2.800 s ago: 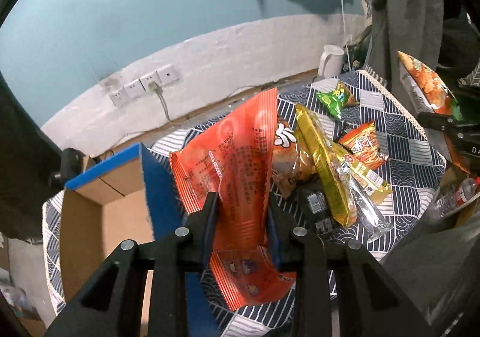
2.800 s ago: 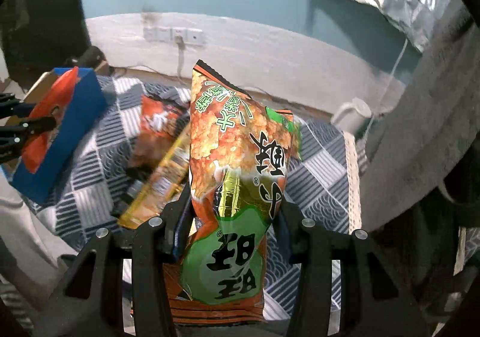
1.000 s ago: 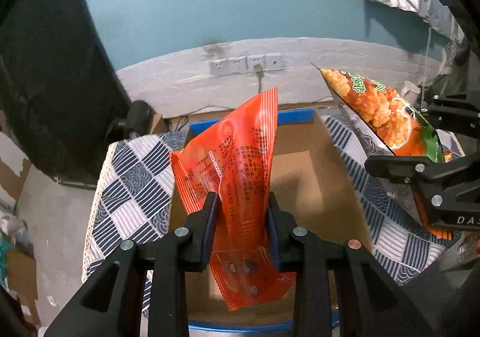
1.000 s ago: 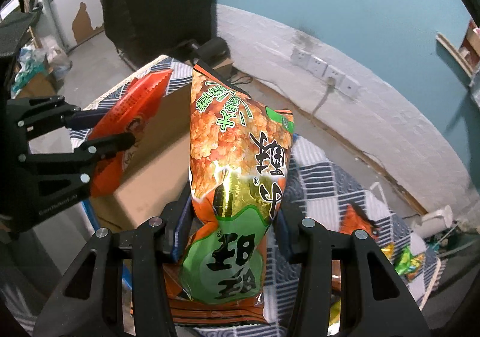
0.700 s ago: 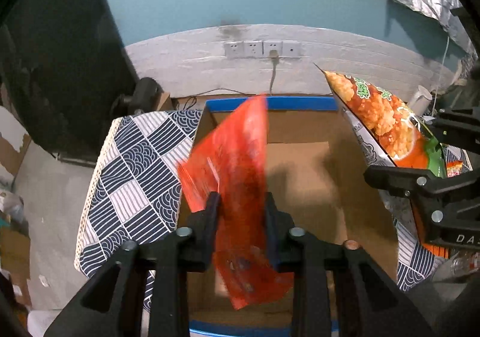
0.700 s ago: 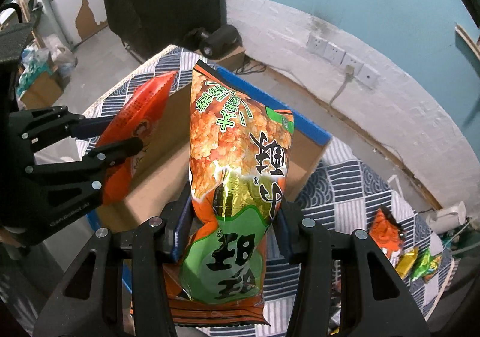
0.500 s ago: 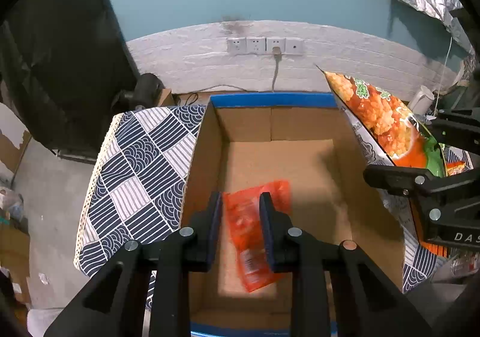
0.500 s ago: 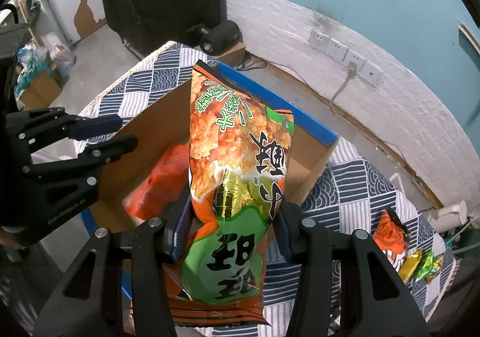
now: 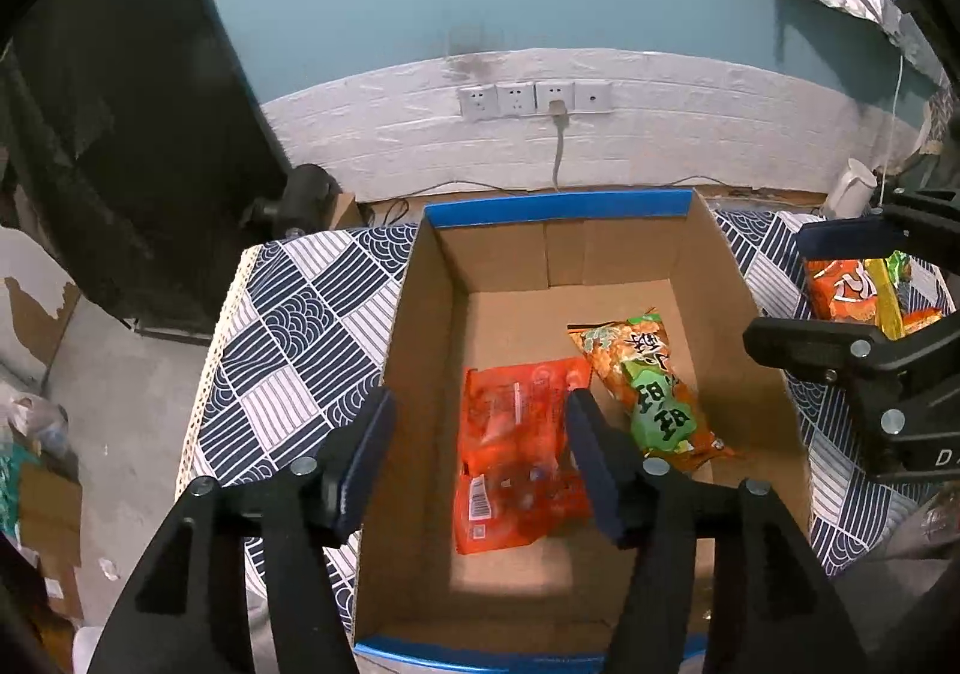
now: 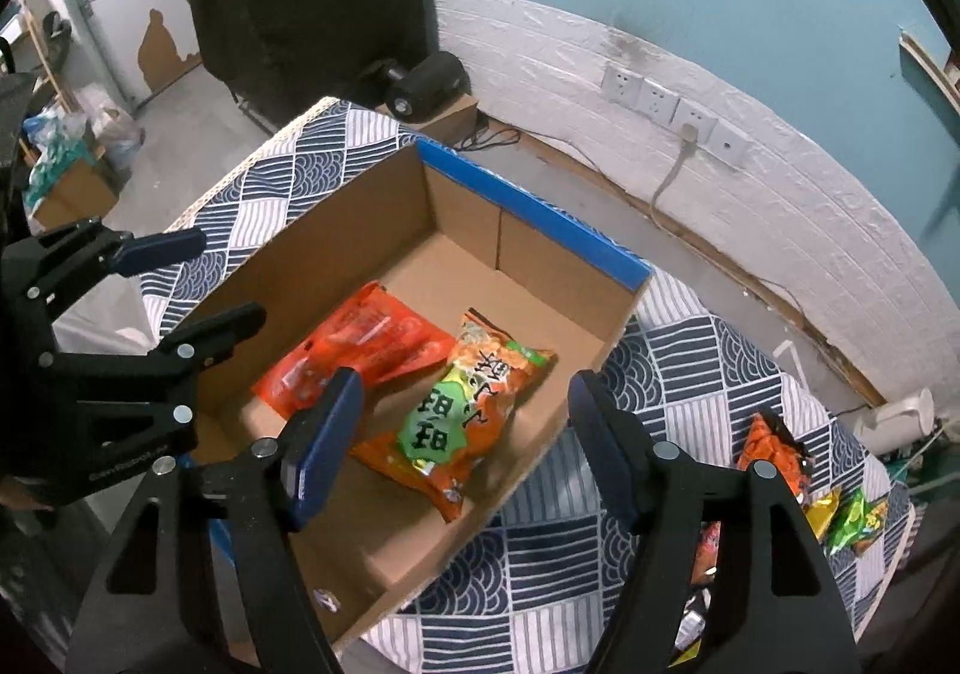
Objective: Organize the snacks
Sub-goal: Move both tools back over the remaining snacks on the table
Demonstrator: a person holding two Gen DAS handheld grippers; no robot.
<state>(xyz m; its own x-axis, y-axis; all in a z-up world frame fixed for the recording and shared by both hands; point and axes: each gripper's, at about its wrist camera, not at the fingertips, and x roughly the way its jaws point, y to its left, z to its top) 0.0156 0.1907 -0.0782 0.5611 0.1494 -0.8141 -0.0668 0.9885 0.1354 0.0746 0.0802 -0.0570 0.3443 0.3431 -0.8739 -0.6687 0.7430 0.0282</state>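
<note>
A teal wall with a white-painted brick base carries a row of wall sockets (image 9: pixel 535 99), one with a grey plug in it, behind a desk (image 9: pixel 300 326) draped in a navy-and-white patterned cloth. On the desk stands an open cardboard box (image 9: pixel 420 350) with blue tape along its rims. Two snack packs lie flat on the box floor, side by side and touching at a corner: a red-orange packet (image 9: pixel 516 452) with a white barcode label near its lower end, and an orange-and-green packet (image 9: pixel 651 392) printed with large black Chinese characters on a green patch; the smaller print cannot be read. The left gripper (image 9: pixel 480 458) hangs above the box with its jaws released, having just been opening, and nothing is between them. The right gripper (image 10: pixel 462 440) is likewise spread wide and empty, its jaws also having just been opening, poised over the box's near corner. More snack packs (image 10: pixel 774 452) in orange, yellow and green lie on the cloth beyond the box, near a white kettle (image 10: pixel 894 422). The letters "D A" show on the right gripper's body in the left wrist view.
</note>
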